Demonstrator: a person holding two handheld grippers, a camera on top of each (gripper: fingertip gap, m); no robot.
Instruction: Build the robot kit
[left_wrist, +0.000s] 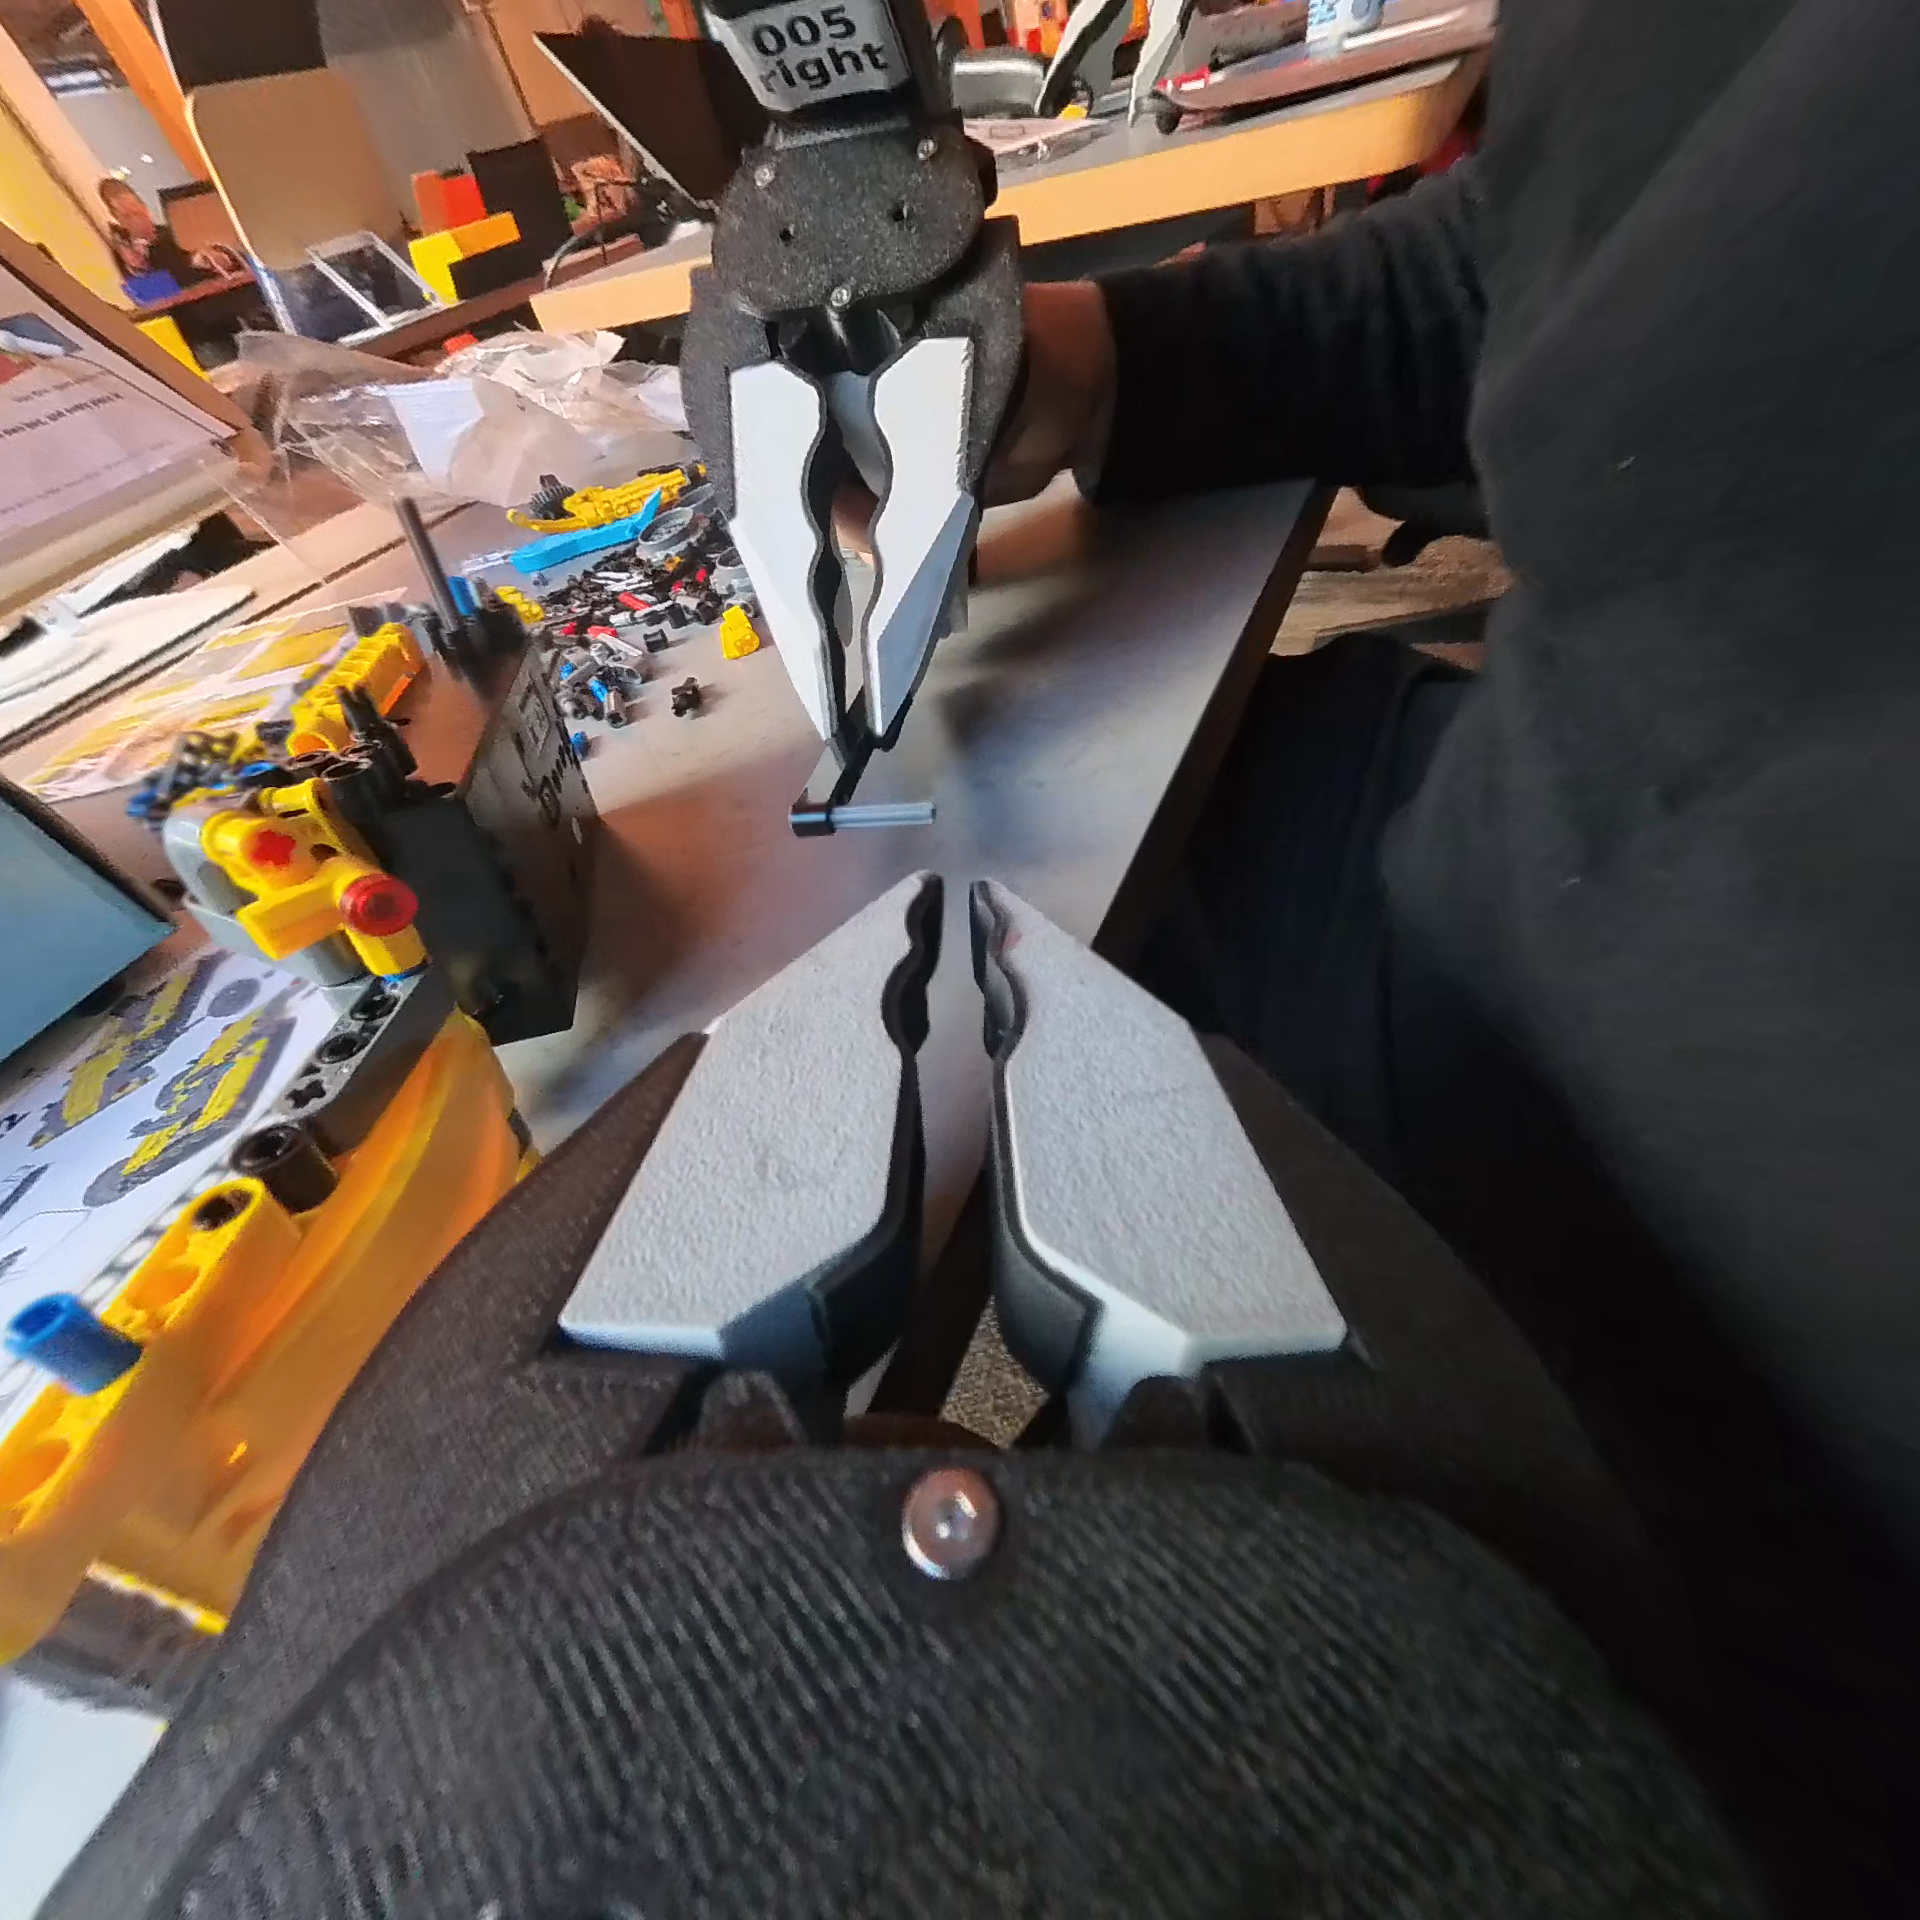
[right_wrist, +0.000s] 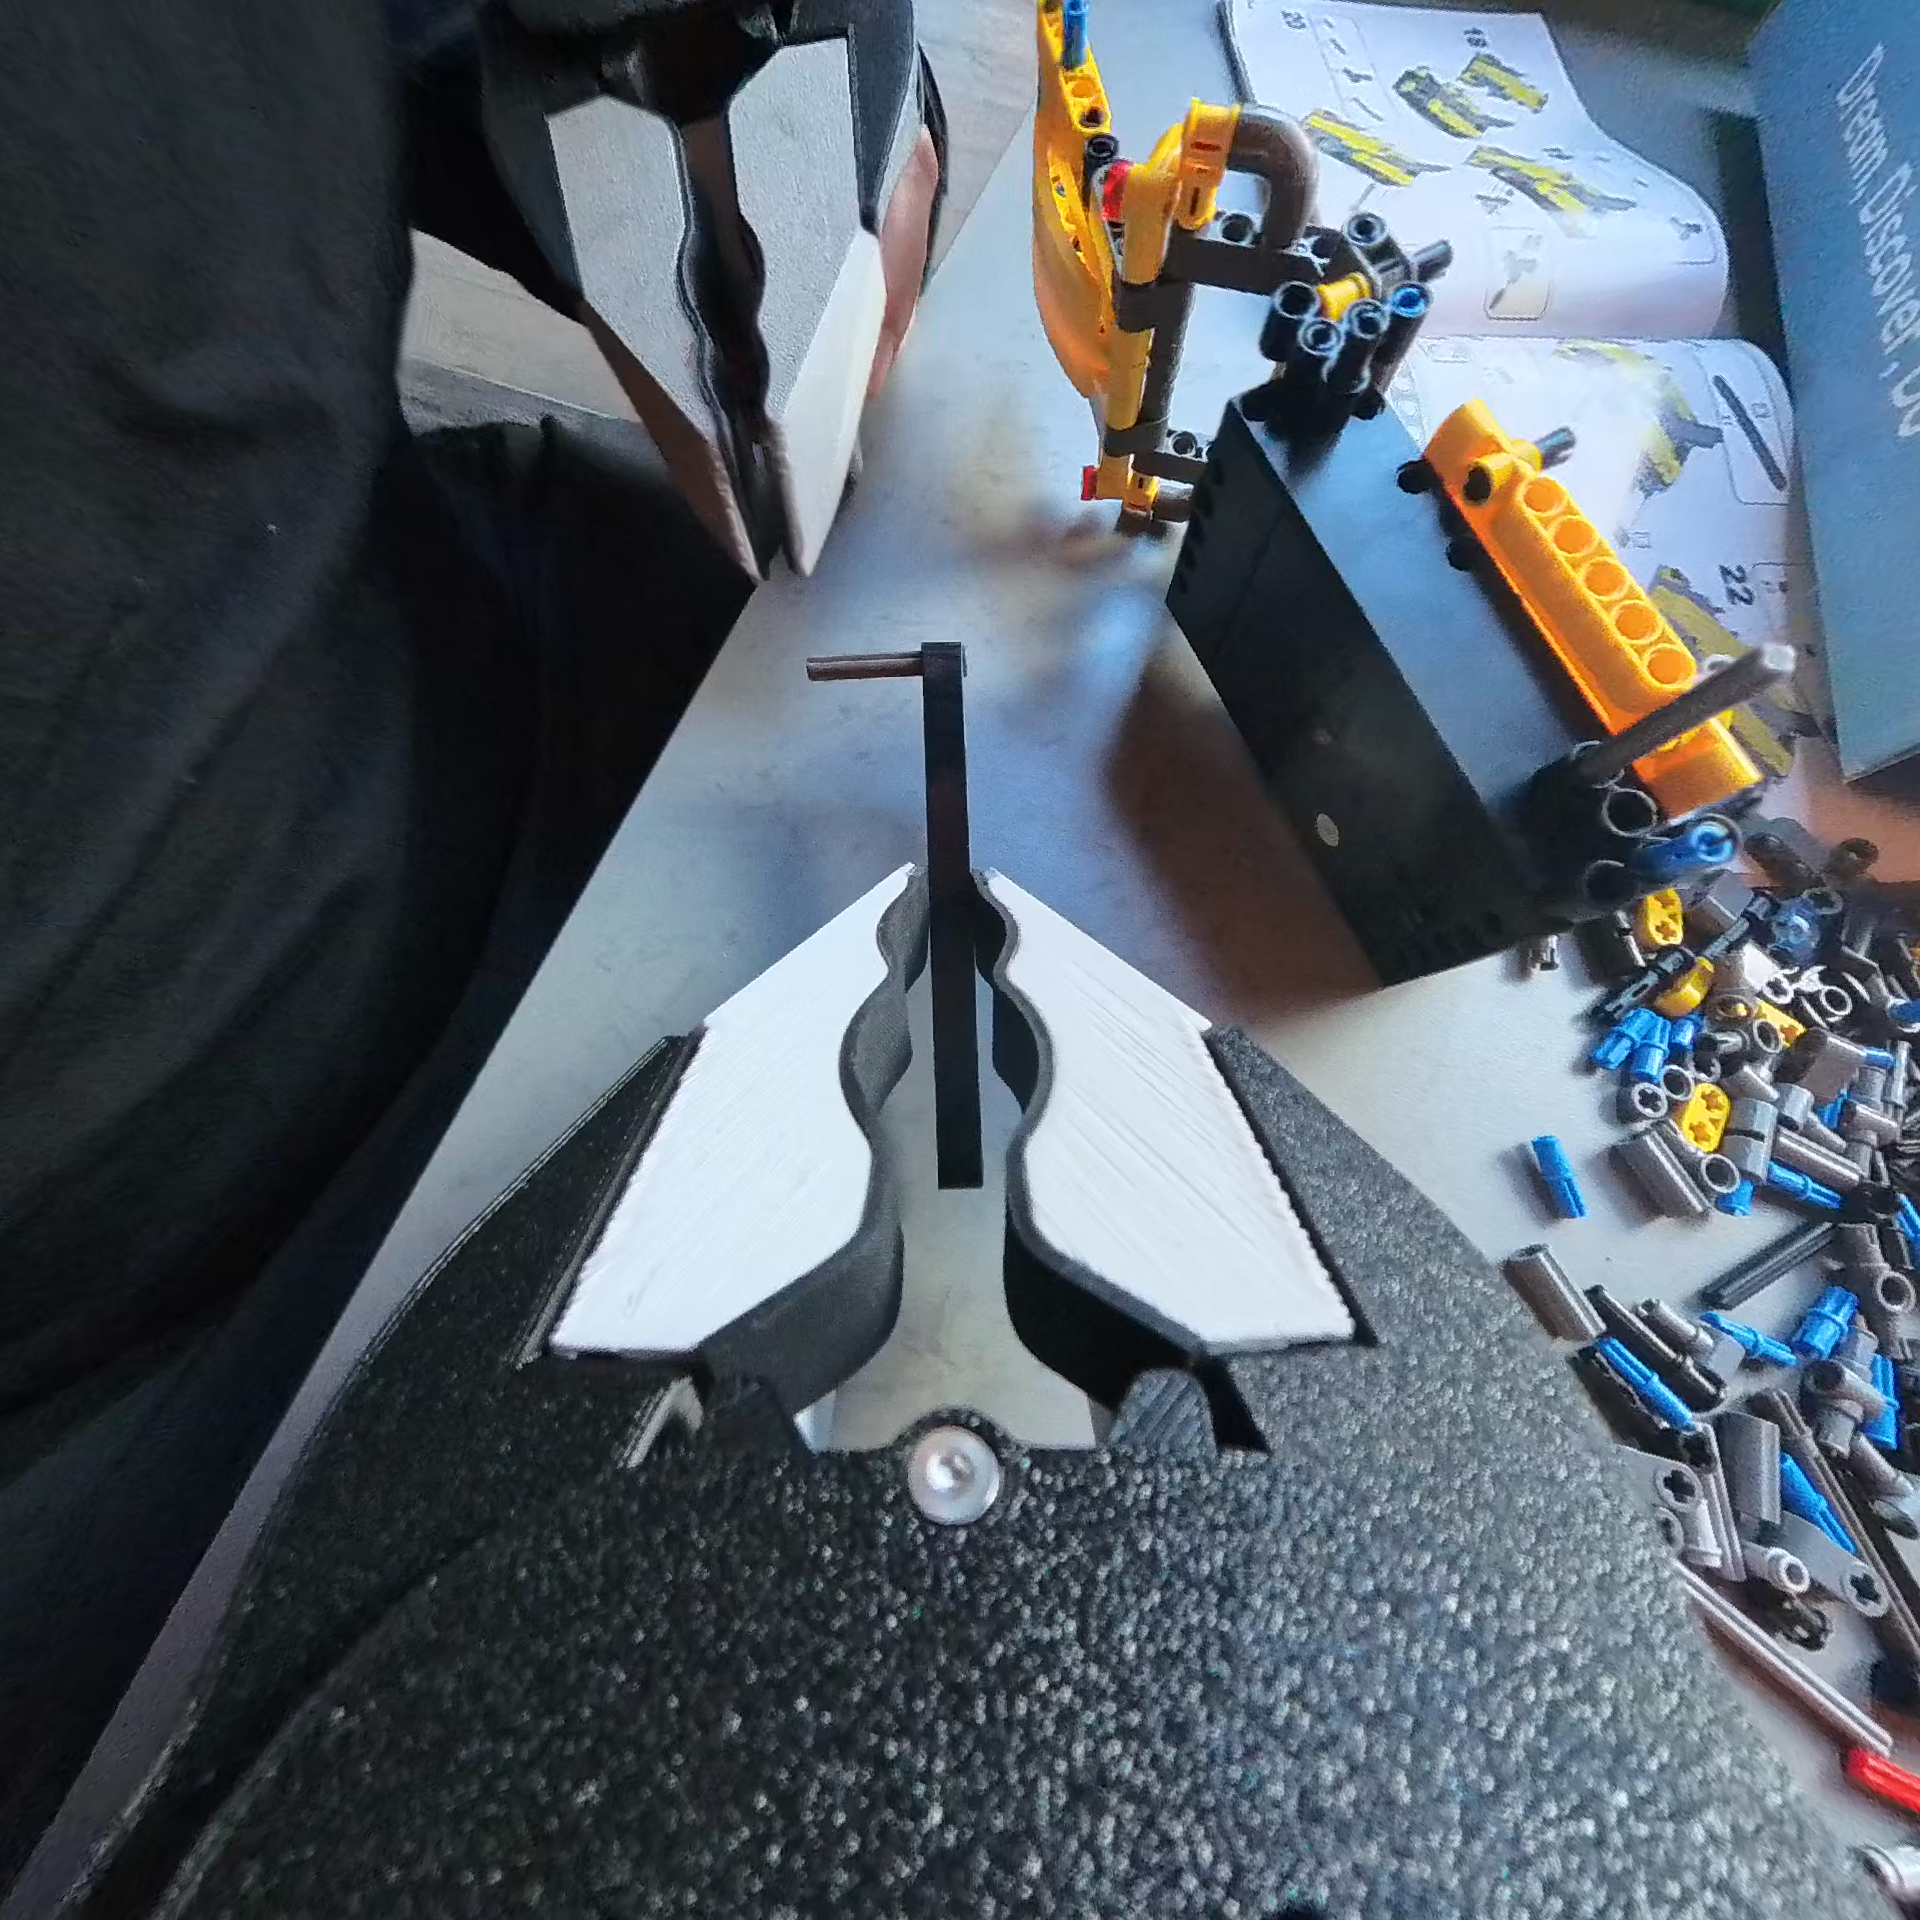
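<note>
Right gripper (right_wrist: 951, 883): fingers pinched on thin black beam (right_wrist: 951, 935) carrying grey axle (right_wrist: 862, 667) crosswise at its far end, above grey table (right_wrist: 727, 831). Left gripper (left_wrist: 954, 891): nearly closed, empty, tips just short of axle. Black box assembly (right_wrist: 1351, 675) with yellow parts. Loose-parts pile (right_wrist: 1766, 1143) clear only in right view; booklet (right_wrist: 1475, 114) partly cut off.

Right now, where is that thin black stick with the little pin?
The black beam is clamped in the right gripper, held above the grey table, pin end toward the left gripper.
</note>
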